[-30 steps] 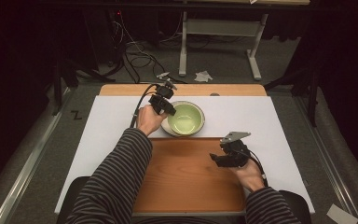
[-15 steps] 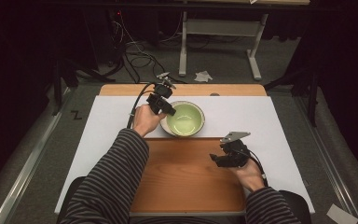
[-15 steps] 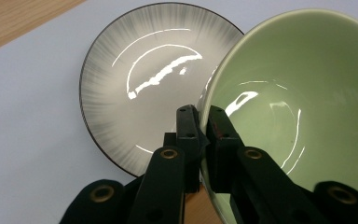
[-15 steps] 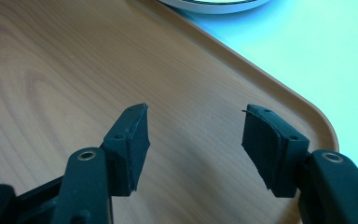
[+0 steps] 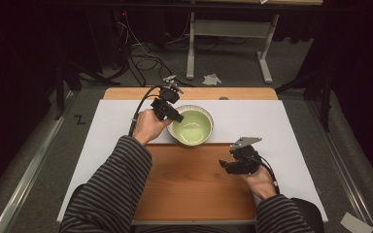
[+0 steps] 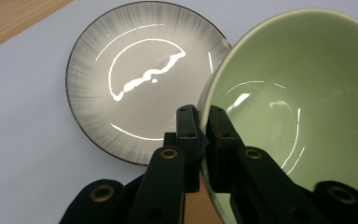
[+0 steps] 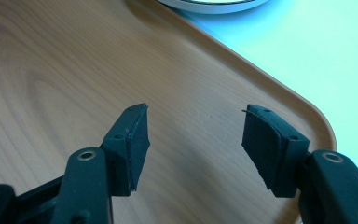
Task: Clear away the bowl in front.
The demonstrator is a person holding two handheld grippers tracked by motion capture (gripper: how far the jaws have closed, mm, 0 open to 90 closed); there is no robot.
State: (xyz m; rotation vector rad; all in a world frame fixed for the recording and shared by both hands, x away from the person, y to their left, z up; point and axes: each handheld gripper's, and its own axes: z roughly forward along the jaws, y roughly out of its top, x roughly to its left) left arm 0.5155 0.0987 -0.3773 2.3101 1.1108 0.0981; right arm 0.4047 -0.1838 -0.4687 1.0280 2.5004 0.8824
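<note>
The left tongs (image 6: 204, 122) pinch the rim of a tilted green bowl (image 6: 303, 107) beside a grey plate (image 6: 140, 79) on the white tabletop (image 5: 272, 121), while the right tongs (image 7: 196, 135) hang open, empty, over a wooden tray (image 7: 51, 70).

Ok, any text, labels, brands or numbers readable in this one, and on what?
None readable. The green bowl, the grey plate, the wooden tray and the white table cover carry no print. A dark Z-shaped mark sits on the floor left of the table; whether it is a letter is unclear.

bare wooden tray (image 5: 184, 189), bowl (image 5: 193, 127) beyond
</note>
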